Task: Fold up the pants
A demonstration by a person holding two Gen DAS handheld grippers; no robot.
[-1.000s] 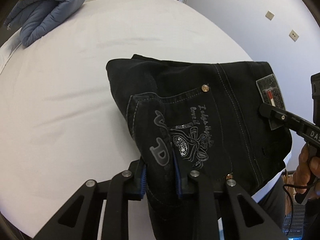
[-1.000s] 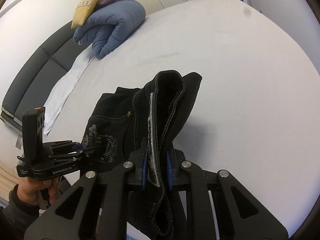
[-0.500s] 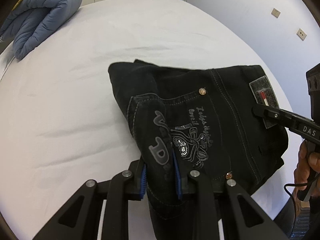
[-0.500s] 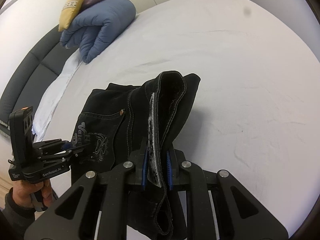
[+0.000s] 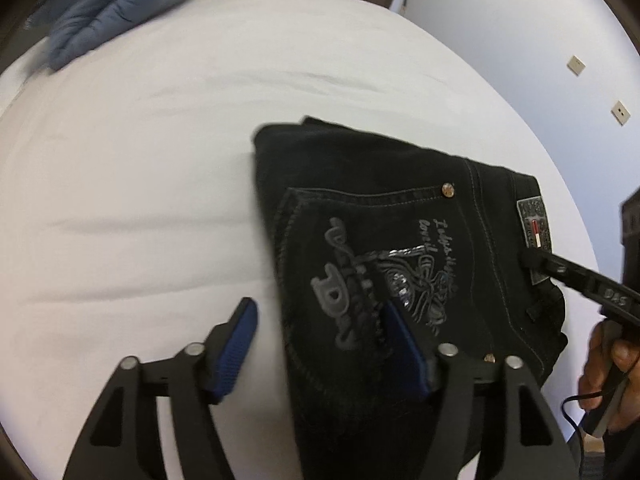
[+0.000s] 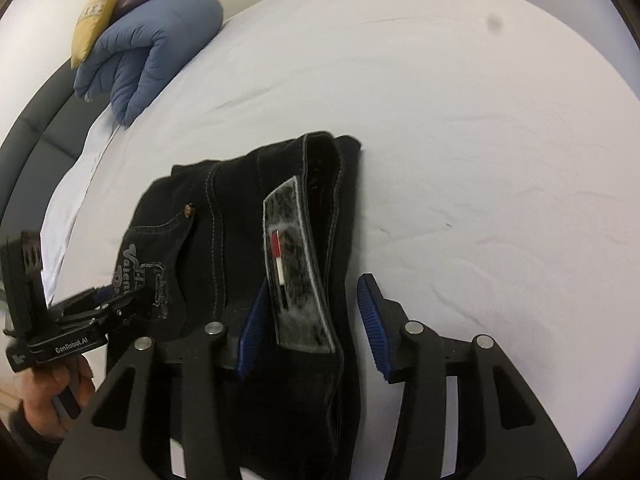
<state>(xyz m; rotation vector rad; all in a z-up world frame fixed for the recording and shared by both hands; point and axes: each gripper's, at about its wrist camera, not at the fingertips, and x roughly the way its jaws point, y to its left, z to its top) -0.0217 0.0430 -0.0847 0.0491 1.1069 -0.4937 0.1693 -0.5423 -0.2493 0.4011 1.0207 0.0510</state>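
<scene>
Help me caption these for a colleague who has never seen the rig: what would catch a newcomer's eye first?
The folded black pants lying on the white bed, their back pocket bearing grey lettering and sequins, with a patch at the waistband. Next, the open left gripper and right gripper, blue pads spread on either side of the cloth. A rolled blue duvet sits at the far corner.

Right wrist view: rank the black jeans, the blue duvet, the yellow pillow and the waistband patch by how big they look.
1. black jeans
2. blue duvet, though farther away
3. and 4. yellow pillow and waistband patch: look alike; the patch is much nearer.
</scene>
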